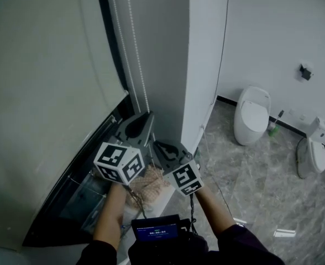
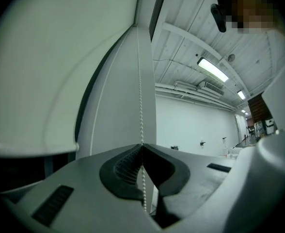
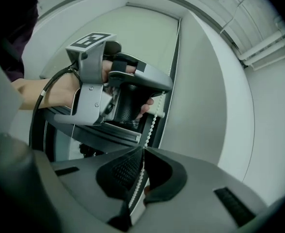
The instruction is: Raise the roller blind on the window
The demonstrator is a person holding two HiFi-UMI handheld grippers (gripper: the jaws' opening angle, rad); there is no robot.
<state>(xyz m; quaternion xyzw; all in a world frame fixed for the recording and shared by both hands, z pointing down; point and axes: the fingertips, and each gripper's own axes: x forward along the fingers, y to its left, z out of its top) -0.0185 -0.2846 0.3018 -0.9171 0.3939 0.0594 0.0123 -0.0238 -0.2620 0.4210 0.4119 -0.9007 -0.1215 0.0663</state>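
The pale roller blind covers most of the window at the left; its lower edge hangs above dark glass. The white bead chain drops along the blind's right side. My left gripper is shut on the chain, which enters the closed jaws from above in the left gripper view. My right gripper sits just below and to the right of it, also shut on the bead chain, at its closed tips. The right gripper view shows the left gripper above, held in a hand.
A white pillar stands right beside the chain. The dark window frame and sill run below the blind. Two white toilets stand on the marble floor to the right. A small lit screen sits at the person's chest.
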